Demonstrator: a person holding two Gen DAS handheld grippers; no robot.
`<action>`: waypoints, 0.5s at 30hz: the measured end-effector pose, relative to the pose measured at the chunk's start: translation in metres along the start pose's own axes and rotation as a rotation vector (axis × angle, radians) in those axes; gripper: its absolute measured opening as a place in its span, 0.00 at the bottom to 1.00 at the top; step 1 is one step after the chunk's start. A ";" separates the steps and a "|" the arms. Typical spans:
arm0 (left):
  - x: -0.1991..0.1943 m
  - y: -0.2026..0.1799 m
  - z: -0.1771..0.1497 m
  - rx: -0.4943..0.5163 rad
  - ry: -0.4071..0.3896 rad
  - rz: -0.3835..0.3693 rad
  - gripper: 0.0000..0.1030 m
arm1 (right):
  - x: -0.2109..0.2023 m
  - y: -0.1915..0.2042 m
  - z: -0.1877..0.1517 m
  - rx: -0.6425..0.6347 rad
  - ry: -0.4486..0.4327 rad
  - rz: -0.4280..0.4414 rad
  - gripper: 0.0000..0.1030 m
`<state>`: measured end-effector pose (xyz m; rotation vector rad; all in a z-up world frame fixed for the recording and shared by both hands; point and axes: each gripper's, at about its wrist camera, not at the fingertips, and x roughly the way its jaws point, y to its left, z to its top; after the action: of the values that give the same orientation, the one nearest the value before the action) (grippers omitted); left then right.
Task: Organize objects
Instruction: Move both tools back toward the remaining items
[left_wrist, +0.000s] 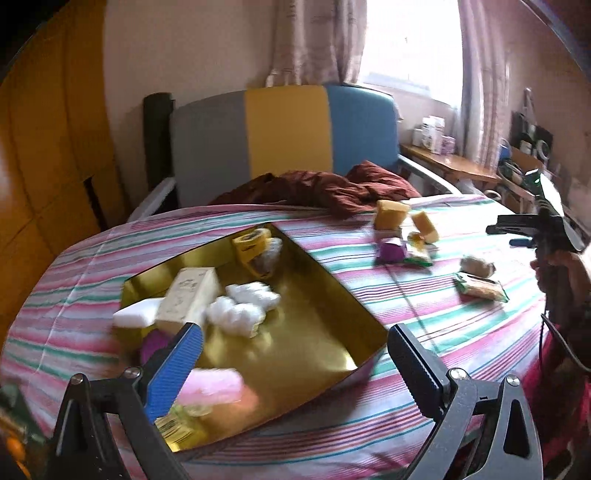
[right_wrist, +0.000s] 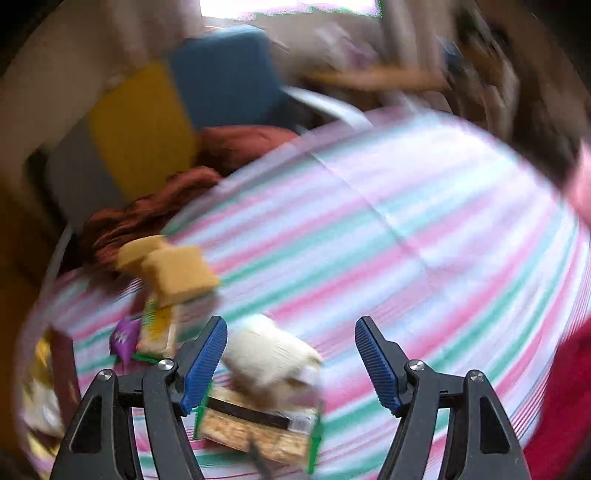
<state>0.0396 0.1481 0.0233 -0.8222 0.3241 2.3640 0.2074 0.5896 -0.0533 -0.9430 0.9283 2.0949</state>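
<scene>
A gold tray (left_wrist: 325, 314) lies on the striped bedsheet (left_wrist: 406, 310) and holds a cream box (left_wrist: 192, 295), white cotton packs (left_wrist: 240, 306), a white sponge (left_wrist: 136, 314) and a yellow packet (left_wrist: 255, 247). My left gripper (left_wrist: 295, 354) hangs open over the tray's near end with nothing between its fingers. My right gripper (right_wrist: 293, 354) is open above a whitish wrapped roll (right_wrist: 269, 354), which lies by its left finger on a green-edged cracker packet (right_wrist: 255, 424). Beyond them sit yellow sponges (right_wrist: 177, 273) and a purple packet (right_wrist: 125, 336). The right wrist view is blurred.
A dark red cloth (left_wrist: 332, 188) is bunched at the head of the bed in front of a grey, yellow and blue headboard (left_wrist: 288, 129). A wooden side table (left_wrist: 450, 162) with small items stands at the right. A hand (left_wrist: 561, 269) holds the right gripper (left_wrist: 532, 229) at the bed's right edge.
</scene>
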 end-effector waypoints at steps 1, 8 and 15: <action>0.004 -0.008 0.002 0.012 0.005 -0.016 0.98 | -0.001 -0.008 0.001 0.038 -0.002 0.003 0.71; 0.032 -0.059 0.012 0.097 0.057 -0.106 0.98 | 0.005 -0.027 0.000 0.136 0.049 0.052 0.71; 0.059 -0.087 0.020 0.124 0.118 -0.153 0.98 | 0.009 -0.018 -0.005 0.100 0.085 0.085 0.71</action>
<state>0.0470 0.2520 -0.0006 -0.8960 0.4359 2.1367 0.2184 0.5979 -0.0686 -0.9625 1.1239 2.0706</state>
